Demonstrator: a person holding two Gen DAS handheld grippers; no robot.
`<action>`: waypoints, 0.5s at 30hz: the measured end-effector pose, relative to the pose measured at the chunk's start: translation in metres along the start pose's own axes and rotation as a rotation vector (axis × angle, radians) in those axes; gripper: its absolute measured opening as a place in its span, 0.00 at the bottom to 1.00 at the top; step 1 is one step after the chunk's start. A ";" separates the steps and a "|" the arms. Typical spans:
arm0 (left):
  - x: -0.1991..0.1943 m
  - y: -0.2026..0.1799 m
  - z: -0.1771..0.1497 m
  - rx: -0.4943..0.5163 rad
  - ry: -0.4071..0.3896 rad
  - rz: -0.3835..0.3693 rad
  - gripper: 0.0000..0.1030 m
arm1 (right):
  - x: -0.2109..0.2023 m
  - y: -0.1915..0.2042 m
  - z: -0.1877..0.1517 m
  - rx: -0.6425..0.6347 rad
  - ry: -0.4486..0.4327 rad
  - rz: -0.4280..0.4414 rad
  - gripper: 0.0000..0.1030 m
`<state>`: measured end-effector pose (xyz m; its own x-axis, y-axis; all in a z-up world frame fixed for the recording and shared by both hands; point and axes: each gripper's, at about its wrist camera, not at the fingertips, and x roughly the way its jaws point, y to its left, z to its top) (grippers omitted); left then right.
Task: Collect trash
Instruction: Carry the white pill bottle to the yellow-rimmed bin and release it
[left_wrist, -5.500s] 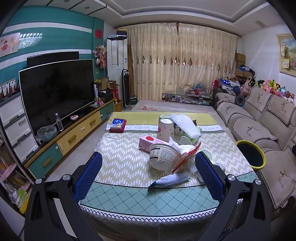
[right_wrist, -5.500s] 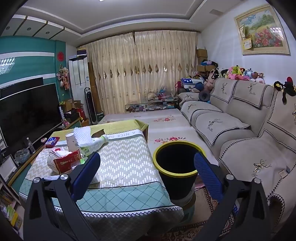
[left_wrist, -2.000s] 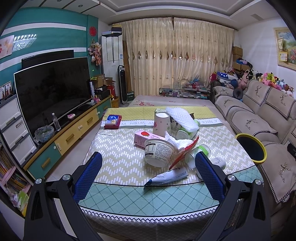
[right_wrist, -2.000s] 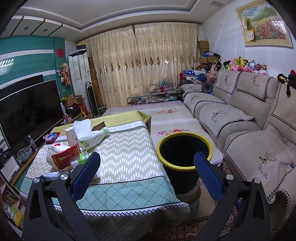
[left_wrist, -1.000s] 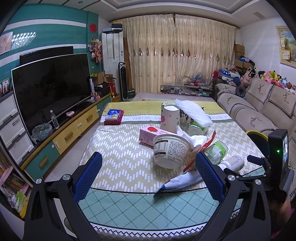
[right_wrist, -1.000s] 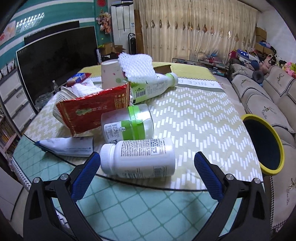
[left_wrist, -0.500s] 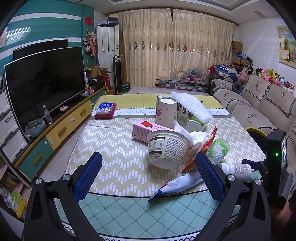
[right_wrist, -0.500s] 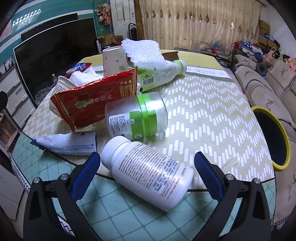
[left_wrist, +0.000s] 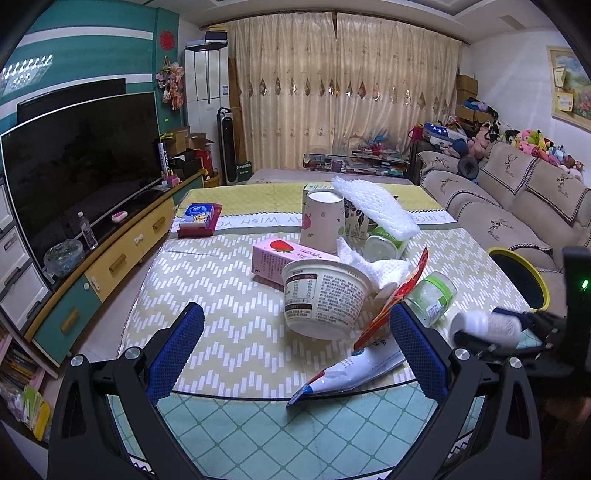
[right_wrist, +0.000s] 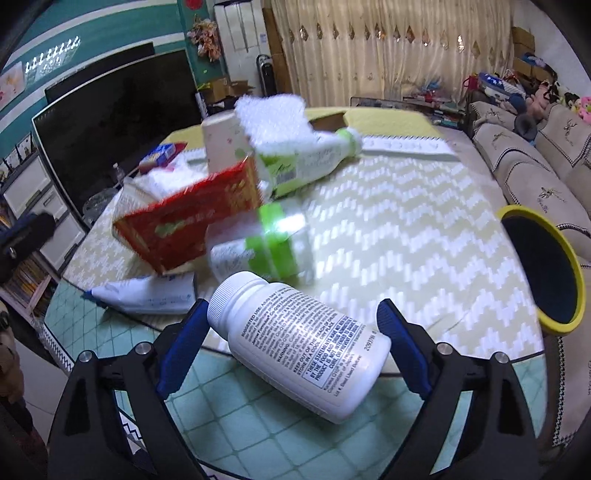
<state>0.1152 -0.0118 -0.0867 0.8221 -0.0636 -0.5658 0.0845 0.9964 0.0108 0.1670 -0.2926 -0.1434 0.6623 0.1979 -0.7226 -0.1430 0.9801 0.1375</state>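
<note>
Since half a second ago the white pill bottle (right_wrist: 299, 339) sits deeper between the right gripper (right_wrist: 291, 343) fingers, and the view has tipped toward it. The bottle lies on its side on the table (right_wrist: 406, 236), slanted across the gap: cap end just beside the left-hand pad, base end near the right-hand pad. The jaws are closing with the bottle between them; neither pad clearly presses on it yet.

To grip well: close on the labelled body, not on the cap, and square the fingers to its long axis first. Judged risk: the smooth round wall may roll or squirt forward out of the pads.

Beyond the fingertips lie the green-banded jar (right_wrist: 266, 247), red packet (right_wrist: 188, 225) and tube (right_wrist: 147, 291). The yellow-rimmed bin (right_wrist: 546, 269) stands well off to the right-hand side.

The left gripper (left_wrist: 295, 354) is spread wide, empty, with the noodle cup (left_wrist: 325, 299) ahead between its fingers.
</note>
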 end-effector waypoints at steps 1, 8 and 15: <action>0.001 -0.002 0.002 0.001 -0.002 -0.003 0.96 | -0.002 -0.006 0.002 0.007 -0.009 -0.009 0.84; 0.007 -0.015 0.011 0.020 -0.005 -0.043 0.96 | -0.021 -0.100 0.022 0.145 -0.078 -0.158 0.84; 0.021 -0.042 0.031 0.043 -0.018 -0.130 0.96 | -0.007 -0.222 0.028 0.303 -0.037 -0.293 0.84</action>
<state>0.1467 -0.0566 -0.0736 0.8127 -0.1935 -0.5496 0.2146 0.9763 -0.0264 0.2153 -0.5116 -0.1497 0.6697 -0.0948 -0.7365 0.2746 0.9531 0.1271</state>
